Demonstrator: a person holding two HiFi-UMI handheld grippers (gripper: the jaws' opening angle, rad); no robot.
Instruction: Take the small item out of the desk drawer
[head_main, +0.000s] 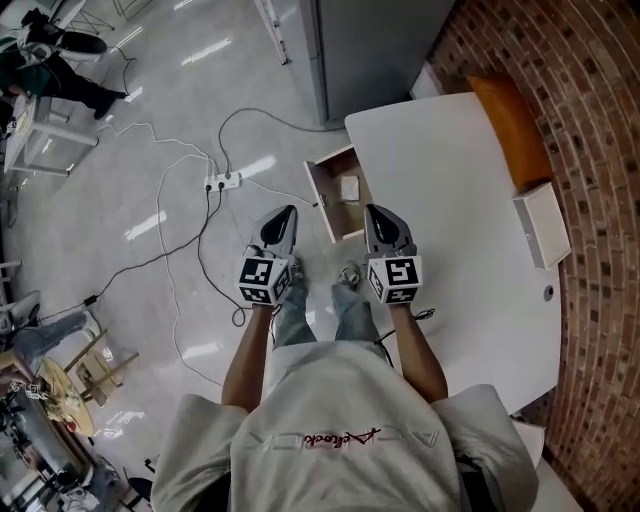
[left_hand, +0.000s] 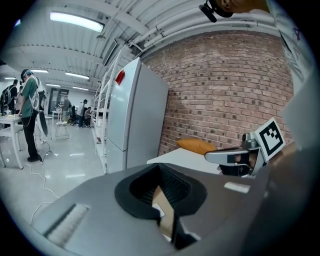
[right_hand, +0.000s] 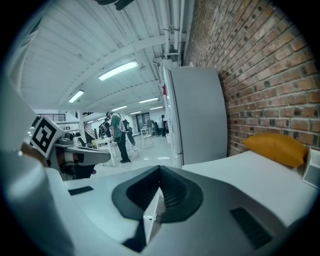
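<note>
The desk drawer (head_main: 320, 200) stands pulled out from the left side of the white desk (head_main: 470, 200). A small white item (head_main: 349, 187) lies inside on its brown floor. My left gripper (head_main: 284, 215) hangs over the floor just left of the drawer front, jaws shut and empty. My right gripper (head_main: 378, 213) is level with it, over the near end of the drawer at the desk's edge, also shut and empty. In the left gripper view the jaws (left_hand: 161, 195) are closed, and the right gripper (left_hand: 230, 157) shows beside them. The right gripper view shows closed jaws (right_hand: 157, 200).
An orange cushion (head_main: 510, 125) and a white box (head_main: 542, 225) lie on the desk by the brick wall. A grey fridge (head_main: 370, 50) stands beyond the desk. A power strip (head_main: 224, 182) with cables lies on the floor to the left. The person's feet are beside the drawer.
</note>
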